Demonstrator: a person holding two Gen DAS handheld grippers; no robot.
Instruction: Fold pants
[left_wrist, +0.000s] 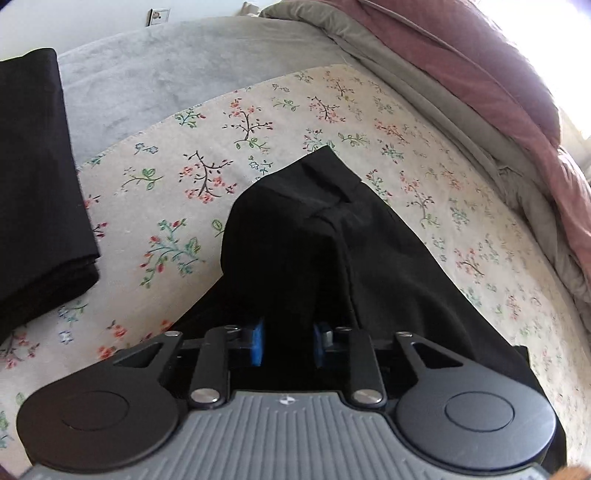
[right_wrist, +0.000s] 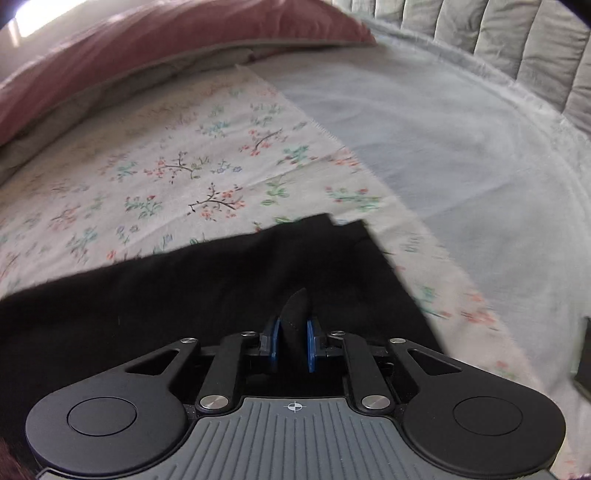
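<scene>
Bed with grey sheet (left_wrist: 177, 66). Floral cloth (left_wrist: 184, 177) spread on it. Black pants (left_wrist: 295, 236) lie on the floral cloth; folded black garment (left_wrist: 33, 177) at that cloth's left edge, pink duvet (left_wrist: 480, 74) bunched along its right.

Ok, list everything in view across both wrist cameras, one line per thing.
black fabric pants: one, black, on the floral sheet, bunched between both grippers
folded black cloth: one, black, far left of the left view
cream floral cotton sheet: one, cream with red and green sprigs, under the pants
plush grey blanket: one, pale grey, beyond the sheet
dusty pink duvet: one, pink, heaped along the sheet's edge
grey padded headboard: one, grey, top right of the right view
left gripper: black, blue pads, pinching pants
right gripper: black, blue pads, pinching a pants fold
</scene>
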